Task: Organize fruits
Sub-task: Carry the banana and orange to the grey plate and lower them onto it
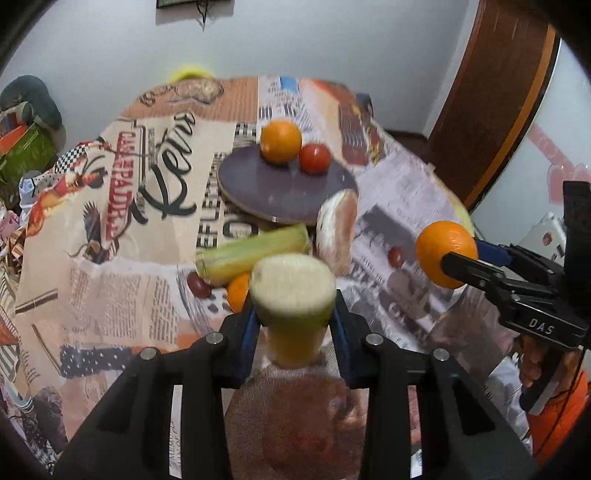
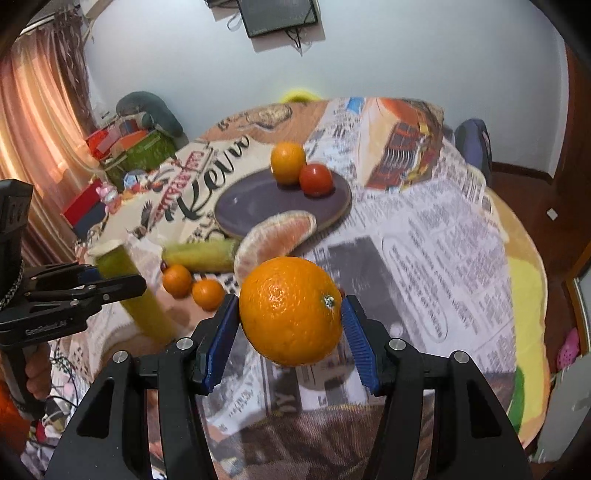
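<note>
Home room: curtain (image 2: 33,122), wall-mounted screen (image 2: 280,16), tablecloth-covered table (image 2: 443,236), wooden door (image 1: 495,96).

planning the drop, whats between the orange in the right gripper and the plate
In the right wrist view, a peeled citrus wedge lies between the held orange and the dark plate, its far end overlapping the plate's near rim.

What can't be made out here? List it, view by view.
- Left wrist view: the green stalk held in the left gripper is motion-blurred; what it is stays unclear, and it hides part of a small orange fruit behind it.
- Right wrist view: the orange in the right gripper covers the lower end of the peeled citrus piece.
- Both views: the tablecloth print is too blurred to read.
</note>
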`<state>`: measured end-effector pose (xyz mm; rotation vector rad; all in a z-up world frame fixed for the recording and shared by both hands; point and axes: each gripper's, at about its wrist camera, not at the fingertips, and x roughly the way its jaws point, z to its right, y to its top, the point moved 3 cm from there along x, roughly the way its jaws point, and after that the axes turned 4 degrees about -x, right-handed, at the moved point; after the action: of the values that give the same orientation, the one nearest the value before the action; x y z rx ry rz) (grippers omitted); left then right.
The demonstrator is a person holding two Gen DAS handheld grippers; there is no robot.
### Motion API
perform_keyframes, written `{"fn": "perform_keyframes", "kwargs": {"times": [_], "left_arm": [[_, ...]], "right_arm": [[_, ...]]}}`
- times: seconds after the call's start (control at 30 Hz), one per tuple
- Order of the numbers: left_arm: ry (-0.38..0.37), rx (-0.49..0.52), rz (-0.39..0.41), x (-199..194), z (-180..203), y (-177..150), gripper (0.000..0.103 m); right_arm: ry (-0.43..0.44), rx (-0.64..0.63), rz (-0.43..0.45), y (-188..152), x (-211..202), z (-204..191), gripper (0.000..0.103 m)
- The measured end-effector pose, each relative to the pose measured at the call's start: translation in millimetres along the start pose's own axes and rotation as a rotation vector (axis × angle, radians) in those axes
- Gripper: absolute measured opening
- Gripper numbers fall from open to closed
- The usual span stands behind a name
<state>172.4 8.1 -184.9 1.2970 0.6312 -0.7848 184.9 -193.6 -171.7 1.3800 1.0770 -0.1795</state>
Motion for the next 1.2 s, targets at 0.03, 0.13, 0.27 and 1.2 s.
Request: {"fn": "perform_keyframes", "kwargs": {"times": [0.03, 0.13, 0.27, 1.2], "left_arm": [[0.0, 0.0, 0.011, -1.9, 0.0, 4.0, 0.036], [-0.007, -0.004, 0.047, -9.2, 0.9, 16.5, 0.036], [-0.01, -0.009, 0.083, -15.2, 0.9, 31.9, 0.036], [-0.021, -0.038, 0.086, -10.4, -12.9, 31.7, 0.036]], "right_arm": [[-0.001, -0.002, 0.009, 3.1, -1.9, -0.6, 0.053], [-0.002, -0.009, 0.038, 15.1, -6.8, -2.5, 0.051], [-0.006, -0.019, 0.063, 29.1, -8.4, -4.3, 0.048], [-0.024, 0.004, -0.159, -19.9, 70.1, 14.8, 0.054]]}}
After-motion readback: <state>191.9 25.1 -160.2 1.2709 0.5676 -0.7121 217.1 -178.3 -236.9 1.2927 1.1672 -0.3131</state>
